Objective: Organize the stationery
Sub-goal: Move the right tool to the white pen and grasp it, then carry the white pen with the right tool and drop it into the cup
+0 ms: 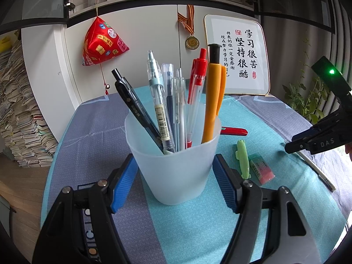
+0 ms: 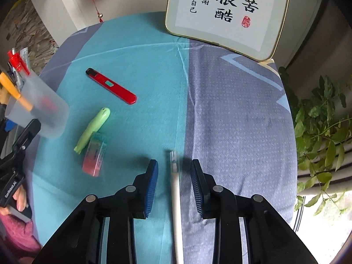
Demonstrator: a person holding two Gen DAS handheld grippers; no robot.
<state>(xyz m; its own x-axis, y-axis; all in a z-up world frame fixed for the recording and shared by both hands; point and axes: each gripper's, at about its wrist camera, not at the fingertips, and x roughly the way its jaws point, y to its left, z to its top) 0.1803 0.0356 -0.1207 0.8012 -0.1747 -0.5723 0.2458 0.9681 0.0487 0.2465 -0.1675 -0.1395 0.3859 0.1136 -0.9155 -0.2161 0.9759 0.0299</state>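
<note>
Your right gripper, jaws spread, straddles the white pen; close squarely at mid-barrel. Your left gripper clamps the cup.

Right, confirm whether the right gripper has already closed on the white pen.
No: the right gripper is open, its blue pads clear of the white pen lying between them.

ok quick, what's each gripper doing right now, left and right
Left gripper: closed on the translucent pen cup, pads against both its sides.
Right gripper: open, straddling the white pen on the tablecloth, pads not touching it.
</note>
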